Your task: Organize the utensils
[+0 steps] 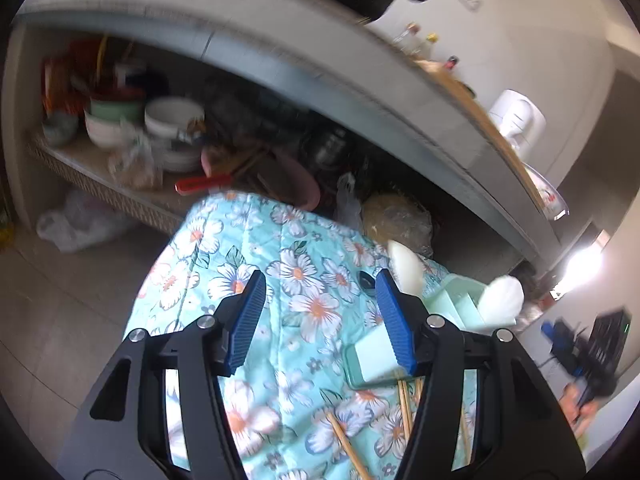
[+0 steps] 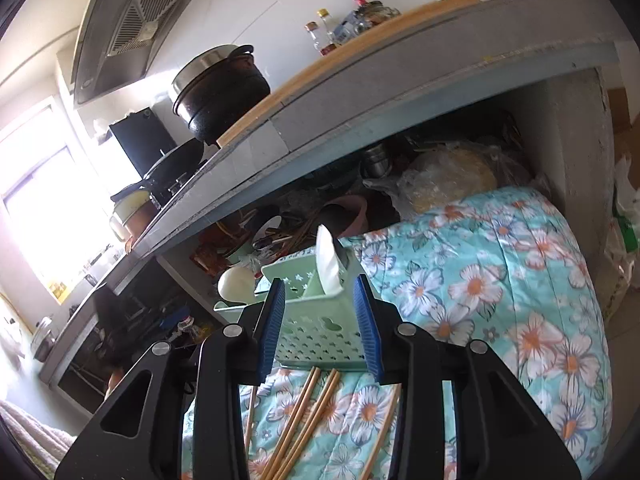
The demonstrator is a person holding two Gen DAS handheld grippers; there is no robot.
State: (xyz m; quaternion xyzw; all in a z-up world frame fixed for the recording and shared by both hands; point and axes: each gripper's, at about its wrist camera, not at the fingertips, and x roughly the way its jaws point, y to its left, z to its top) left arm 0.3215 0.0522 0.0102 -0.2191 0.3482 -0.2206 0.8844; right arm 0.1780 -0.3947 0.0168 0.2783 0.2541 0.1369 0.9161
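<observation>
A cluttered kitchen, shelves under the counter, and a floral quilt (image 2: 500,288) spread as the work surface. The green caddy (image 2: 316,332) stands on it, chopsticks (image 2: 304,416) lying just near of it. Right tool (image 2: 322,326) is part-open, empty; left tool (image 1: 320,320) likewise. Best to drop low, pinch one stick mid-length, then stand it in the caddy.
</observation>
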